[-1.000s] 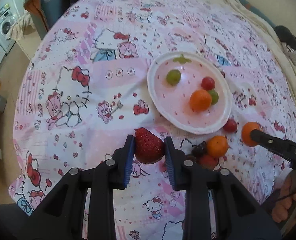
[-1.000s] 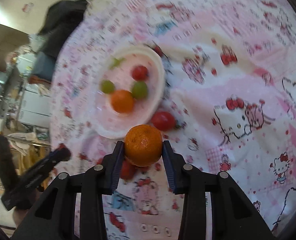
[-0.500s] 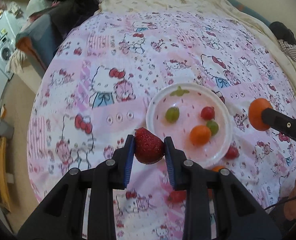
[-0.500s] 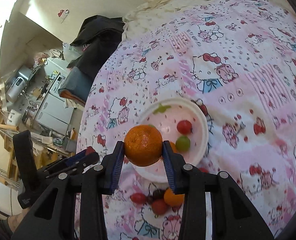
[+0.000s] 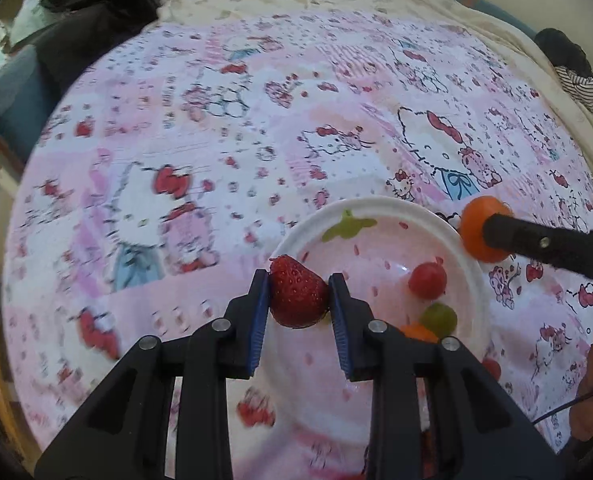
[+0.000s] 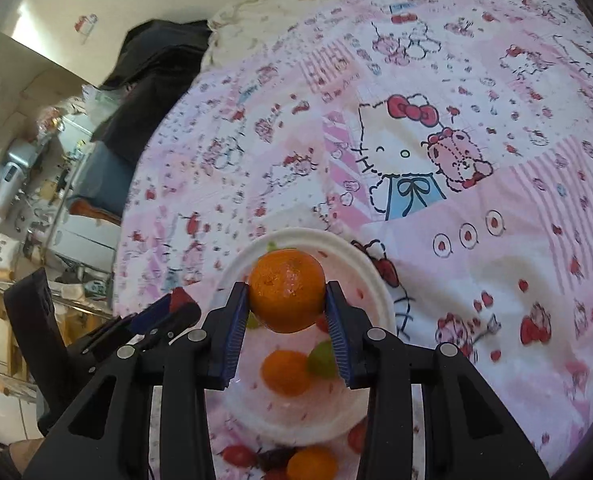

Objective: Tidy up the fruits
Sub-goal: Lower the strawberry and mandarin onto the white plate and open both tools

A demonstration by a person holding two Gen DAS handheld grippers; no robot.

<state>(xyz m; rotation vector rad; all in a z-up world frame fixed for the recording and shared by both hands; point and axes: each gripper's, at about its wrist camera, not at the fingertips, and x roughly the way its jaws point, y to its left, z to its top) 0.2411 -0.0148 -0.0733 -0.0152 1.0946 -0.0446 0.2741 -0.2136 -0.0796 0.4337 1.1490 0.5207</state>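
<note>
My left gripper (image 5: 299, 298) is shut on a red strawberry (image 5: 296, 298) and holds it over the left part of a white plate (image 5: 380, 206). The plate holds a red fruit (image 5: 427, 281), a green grape (image 5: 438, 318) and an orange (image 5: 418, 331). My right gripper (image 6: 286, 300) is shut on a mandarin orange (image 6: 286, 290) above the same plate (image 6: 370, 276), which shows another orange (image 6: 285, 372) and a green grape (image 6: 320, 358). The right gripper with its orange also shows in the left wrist view (image 5: 478, 234), at the plate's right rim.
The plate lies on a pink Hello Kitty cloth (image 5: 216, 140). Loose fruits lie near the plate's near rim: an orange (image 6: 311, 464) and red fruits (image 6: 238, 455). Dark clothing (image 5: 92, 8) is piled at the far left edge. Room furniture (image 6: 36, 184) stands beyond the left edge.
Both grippers have moved forward over the plate, each still holding its fruit. The plate now sits right under the fingers in both views.
</note>
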